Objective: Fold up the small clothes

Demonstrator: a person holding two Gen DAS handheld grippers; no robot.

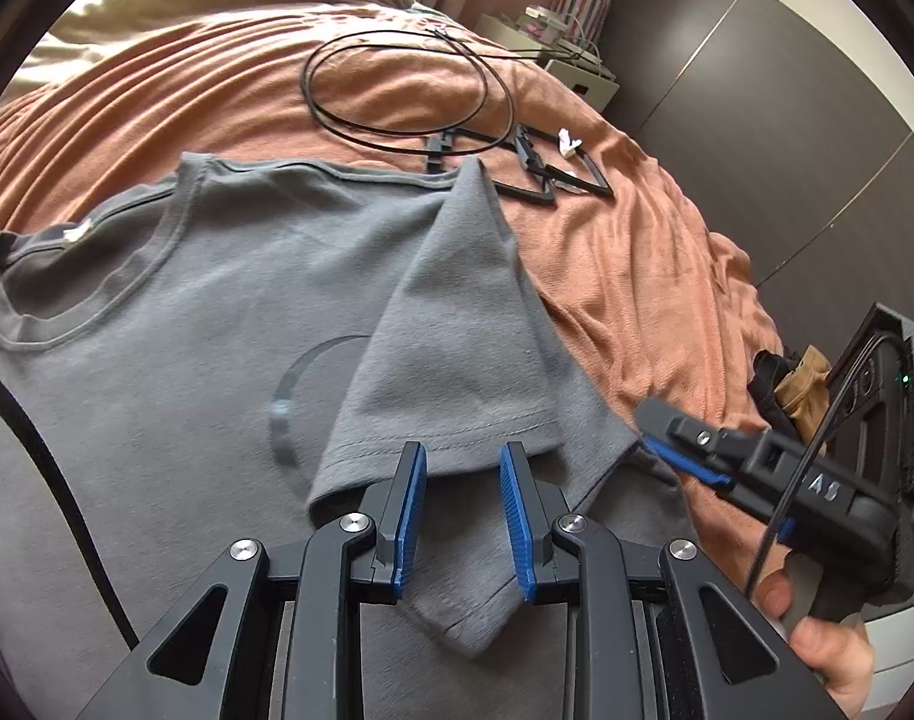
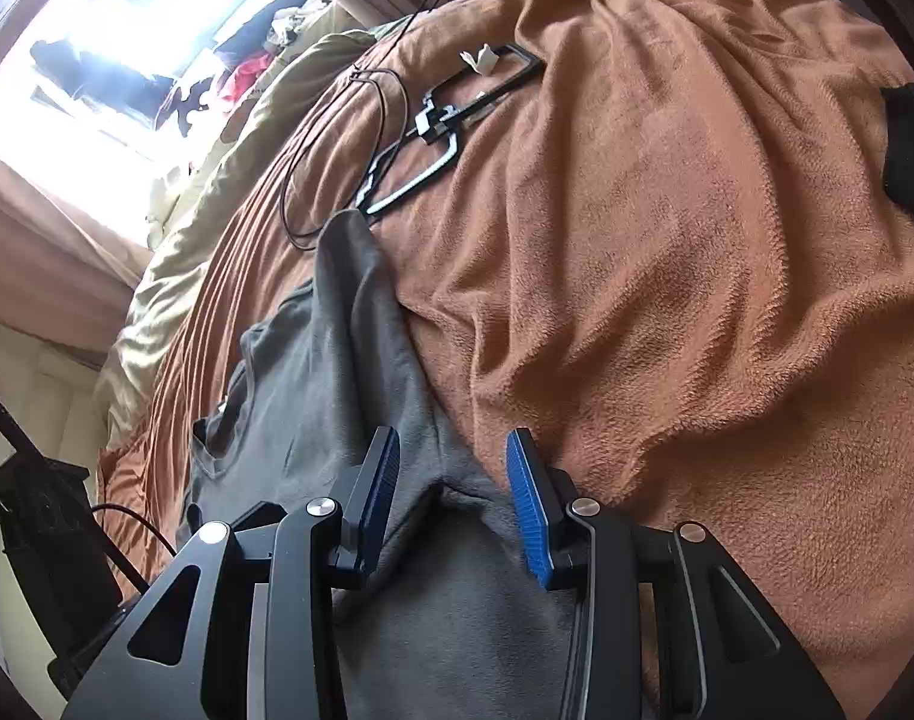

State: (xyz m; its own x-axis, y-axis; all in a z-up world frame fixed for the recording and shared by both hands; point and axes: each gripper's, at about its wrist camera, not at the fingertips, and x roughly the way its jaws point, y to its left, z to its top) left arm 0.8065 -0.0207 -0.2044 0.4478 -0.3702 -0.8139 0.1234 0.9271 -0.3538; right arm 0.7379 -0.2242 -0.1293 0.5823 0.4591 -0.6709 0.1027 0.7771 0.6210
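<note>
Resting on the grey T-shirt, both grippers' fingers stand released; side lettering perhaps "AS".

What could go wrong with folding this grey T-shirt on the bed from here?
1. The folded-in sleeve lies loose between the open left gripper fingers; a nudge could flip it back.
2. The orange blanket is rumpled, so folds may come out uneven.
3. The black cable and black frames lie close to the grey T-shirt shoulder and might snag.
</note>
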